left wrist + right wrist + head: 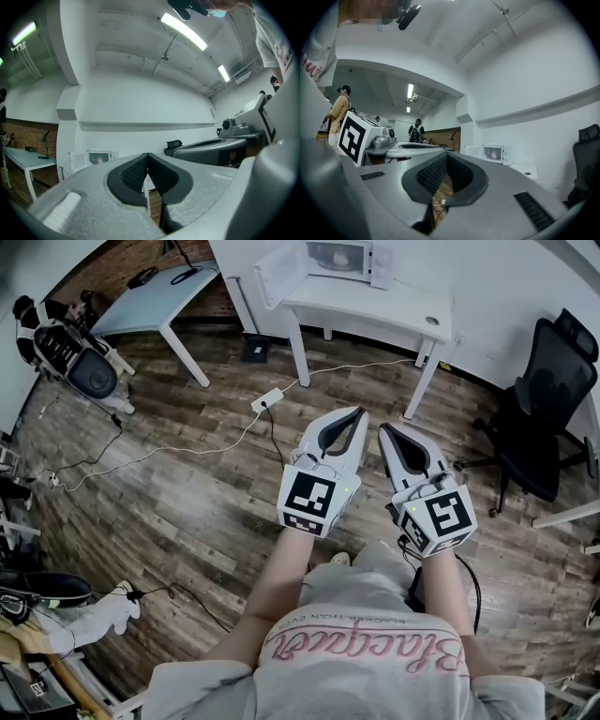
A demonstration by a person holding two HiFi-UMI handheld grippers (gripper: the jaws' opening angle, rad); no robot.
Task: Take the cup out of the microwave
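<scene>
The white microwave [339,259] stands on a white table [375,304] far ahead, with its door [277,274] swung open to the left. A small pale shape shows inside the microwave [497,153], too small to tell as the cup. In the left gripper view the microwave [97,157] is small and distant. My left gripper [361,412] and right gripper [384,428] are held side by side over the wooden floor, well short of the table. Both point level toward the table. Left gripper [148,155] and right gripper [447,154] are shut with nothing between the pads.
A black office chair [544,418] stands right of the table. A second table [159,296] is at the back left, an exercise machine [70,352] further left. A power strip [267,399] and cables lie on the floor. People [340,112] stand in the background.
</scene>
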